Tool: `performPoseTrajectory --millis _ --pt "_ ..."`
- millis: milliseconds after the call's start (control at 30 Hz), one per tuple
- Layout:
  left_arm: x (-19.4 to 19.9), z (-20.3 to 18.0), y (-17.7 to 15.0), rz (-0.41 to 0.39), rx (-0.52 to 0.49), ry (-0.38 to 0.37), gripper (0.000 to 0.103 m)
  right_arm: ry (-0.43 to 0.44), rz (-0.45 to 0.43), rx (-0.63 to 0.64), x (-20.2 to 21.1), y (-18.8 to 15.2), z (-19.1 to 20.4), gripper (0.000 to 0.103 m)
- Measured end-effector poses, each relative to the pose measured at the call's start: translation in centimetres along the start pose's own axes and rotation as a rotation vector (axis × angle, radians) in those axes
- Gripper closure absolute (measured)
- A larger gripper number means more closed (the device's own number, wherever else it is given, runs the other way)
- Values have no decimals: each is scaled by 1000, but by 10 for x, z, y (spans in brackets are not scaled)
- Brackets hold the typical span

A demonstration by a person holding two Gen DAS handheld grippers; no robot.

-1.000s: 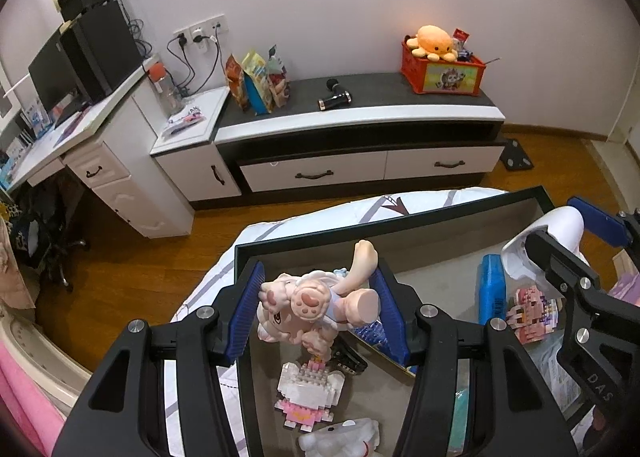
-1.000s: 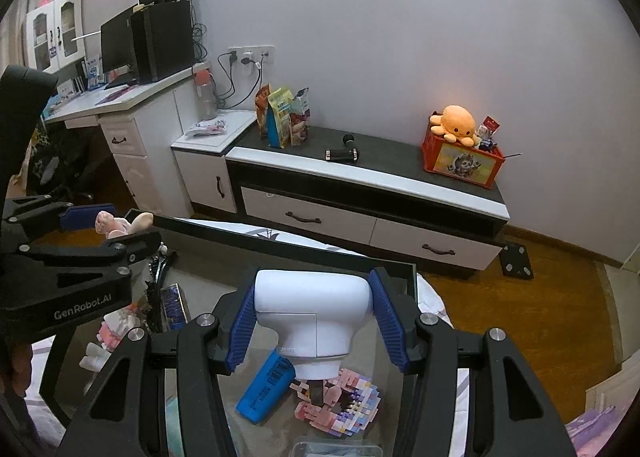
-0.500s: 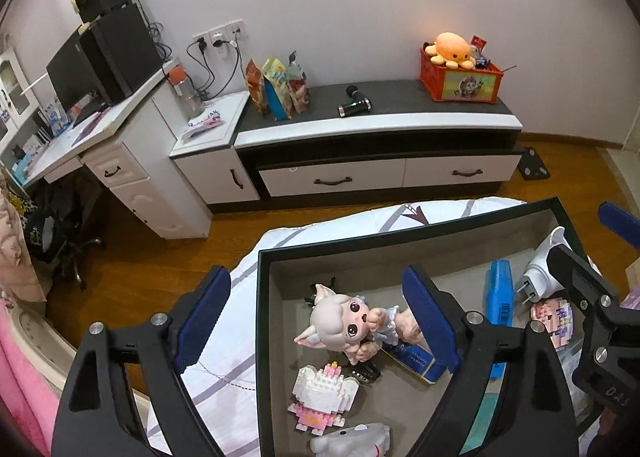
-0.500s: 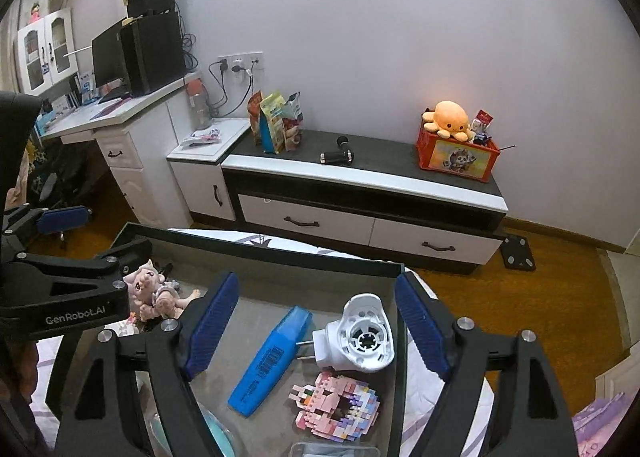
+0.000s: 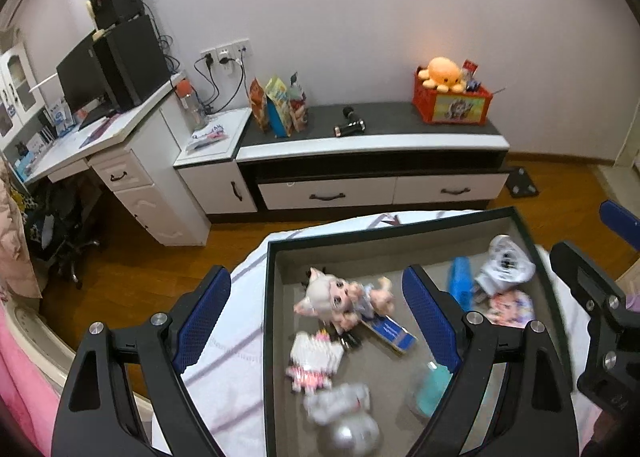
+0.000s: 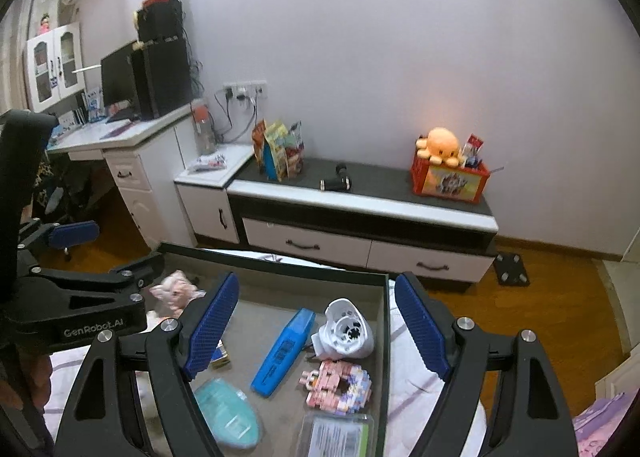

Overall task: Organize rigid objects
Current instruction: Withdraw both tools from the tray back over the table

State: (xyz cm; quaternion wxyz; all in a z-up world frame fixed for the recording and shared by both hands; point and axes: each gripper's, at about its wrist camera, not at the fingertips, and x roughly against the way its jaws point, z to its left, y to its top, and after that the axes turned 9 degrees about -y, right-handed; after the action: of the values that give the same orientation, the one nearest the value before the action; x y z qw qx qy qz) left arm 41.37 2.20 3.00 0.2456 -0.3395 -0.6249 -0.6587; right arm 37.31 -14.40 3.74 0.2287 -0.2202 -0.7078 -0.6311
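Left gripper (image 5: 316,321) and right gripper (image 6: 316,327) are hovering wide open and empty above the dark-rimmed grey tray (image 6: 386,337), where the white-haired doll (image 5: 340,299) and white plastic charger (image 6: 346,331) are lying.

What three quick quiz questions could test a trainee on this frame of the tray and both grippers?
1. True or false: the left gripper grips the doll.
2. Which lies nearest the white plug adapter: A) teal case, B) blue marker, C) orange octopus plush?
3. Fill in: all the toys lie inside the dark-rimmed ____.

Key: 1 false, both grippers' jaws stand open and empty, right gripper too. 2 B. 3 tray.
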Motion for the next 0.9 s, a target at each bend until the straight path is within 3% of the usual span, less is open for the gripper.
performPoseTrajectory --millis 267,567,733,900 --pt "120 -12 -38 -148 -10 -20 12 -15 -137 15 123 -19 4 21" --pt "227 -22 -130 -279 -31 8 2 -29 -274 62 254 -81 18 20" --pt "255 -23 -184 -319 -27 19 0 -55 -304 60 292 -122 22 20" --pt "257 -23 -227 -321 -1 39 0 -89 -320 30 308 -157 25 20"
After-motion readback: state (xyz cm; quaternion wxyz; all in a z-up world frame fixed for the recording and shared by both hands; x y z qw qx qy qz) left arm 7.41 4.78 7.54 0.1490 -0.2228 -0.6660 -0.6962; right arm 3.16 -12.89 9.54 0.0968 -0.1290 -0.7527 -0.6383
